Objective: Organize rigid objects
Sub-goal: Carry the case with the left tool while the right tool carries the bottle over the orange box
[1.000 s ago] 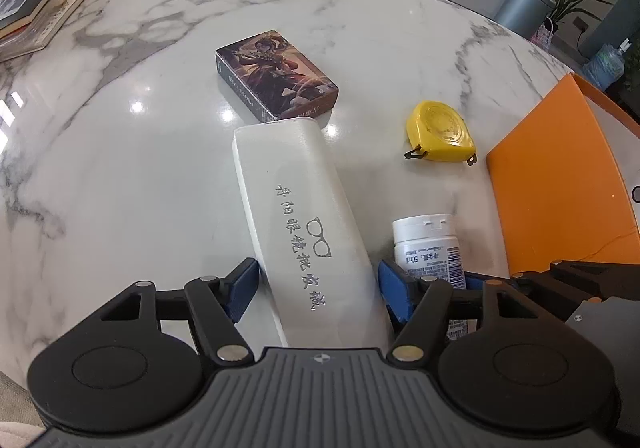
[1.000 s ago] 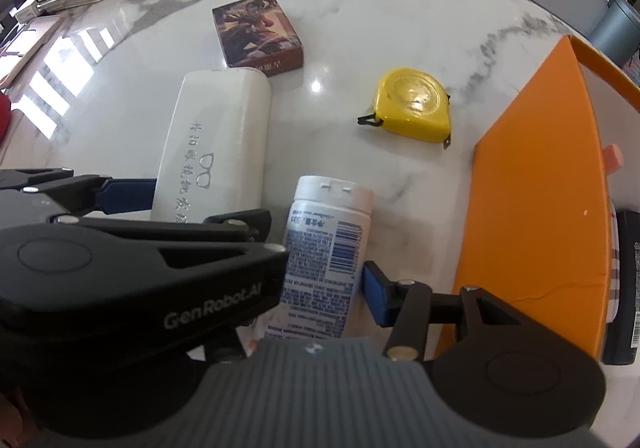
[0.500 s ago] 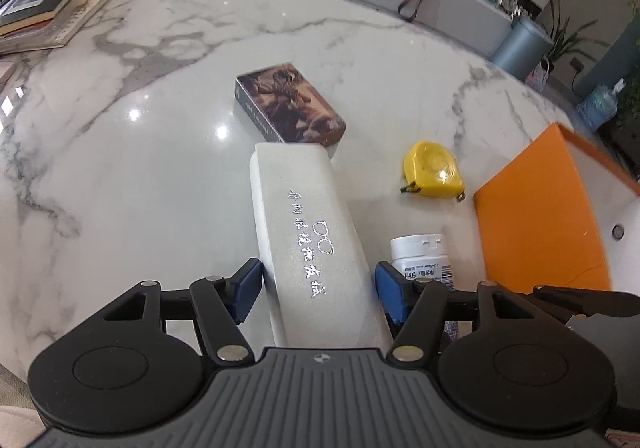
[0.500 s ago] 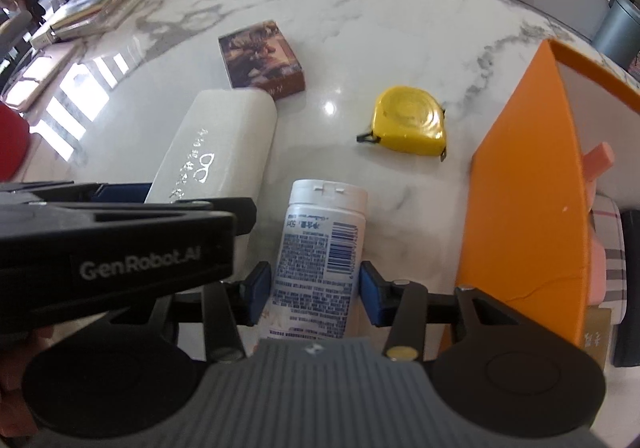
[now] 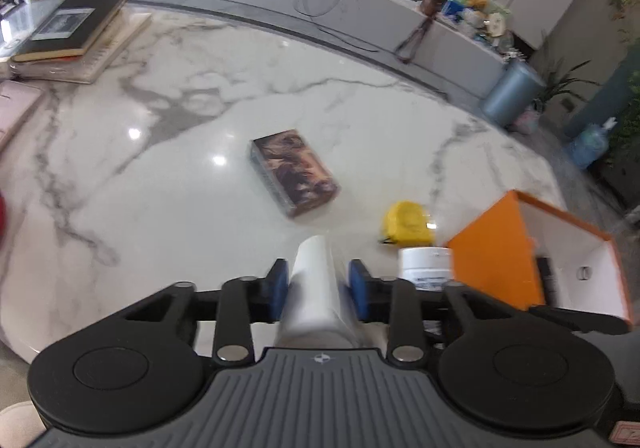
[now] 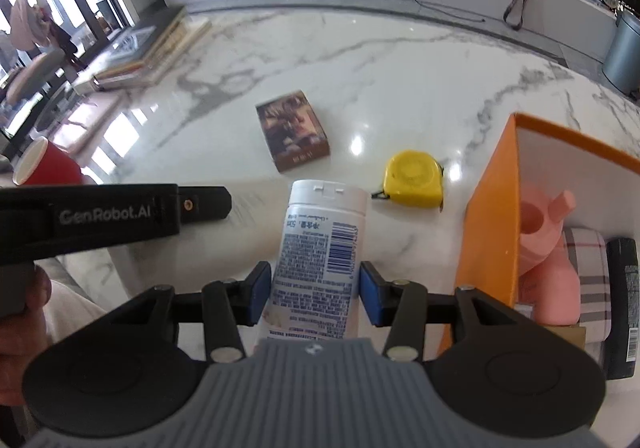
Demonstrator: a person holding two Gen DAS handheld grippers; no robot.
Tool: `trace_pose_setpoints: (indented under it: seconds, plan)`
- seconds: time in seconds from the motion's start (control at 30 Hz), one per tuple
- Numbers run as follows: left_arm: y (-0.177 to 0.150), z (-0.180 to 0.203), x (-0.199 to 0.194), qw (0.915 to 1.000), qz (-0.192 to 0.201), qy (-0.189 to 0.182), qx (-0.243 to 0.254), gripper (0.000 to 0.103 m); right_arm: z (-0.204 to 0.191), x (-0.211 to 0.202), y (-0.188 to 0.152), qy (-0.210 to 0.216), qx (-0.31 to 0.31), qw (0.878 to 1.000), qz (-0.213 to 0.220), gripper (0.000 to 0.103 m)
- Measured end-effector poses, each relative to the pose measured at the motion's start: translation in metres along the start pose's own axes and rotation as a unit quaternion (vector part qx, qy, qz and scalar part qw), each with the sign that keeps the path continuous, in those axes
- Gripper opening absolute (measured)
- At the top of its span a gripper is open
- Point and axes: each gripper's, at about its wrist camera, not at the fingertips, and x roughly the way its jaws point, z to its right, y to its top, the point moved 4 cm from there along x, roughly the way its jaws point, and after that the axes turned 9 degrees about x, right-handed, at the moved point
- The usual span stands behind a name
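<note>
- Left gripper (image 5: 318,294) is closing on the white glasses case (image 5: 314,288), now lifted off the marble table (image 5: 160,188).
- Right gripper (image 6: 310,294) grips the white bottle (image 6: 320,244), also raised; both look ready for the orange box (image 6: 492,232) beside them.

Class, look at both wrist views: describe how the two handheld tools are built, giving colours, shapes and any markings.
Each tool has black linkage arms with silver pivot pins, two round black discs, blue fingertip pads and a ribbed grey base. The left tool seen from the right view is a black bar printed "GenRobot.AI". The right tool matches. No cables or sleeves show.
</note>
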Motion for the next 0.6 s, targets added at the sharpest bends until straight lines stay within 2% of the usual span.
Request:
trace_pose_setpoints:
  seconds: [0.2,0.33,0.53,0.6]
  plan:
    - [-0.002,0.008,0.0,0.9998,-0.012,0.01,0.015,0.033,-0.002,-0.001,-0.009,0.008,-0.005,1.0,-0.007,0.048]
    - [-0.008,0.008,0.0,0.9997,-0.022,0.01,0.007,0.032,0.0,0.01,-0.022,0.023,0.009,1.0,-0.02,0.048]
    - [-0.031,0.01,0.016,0.9982,-0.06,0.002,0.007,0.033,0.002,0.027,-0.037,0.023,0.014,0.999,-0.038,0.048]
    - [-0.037,0.012,0.022,0.9981,-0.059,0.009,0.014,0.034,0.002,0.032,-0.038,0.022,0.013,0.999,-0.041,0.048]
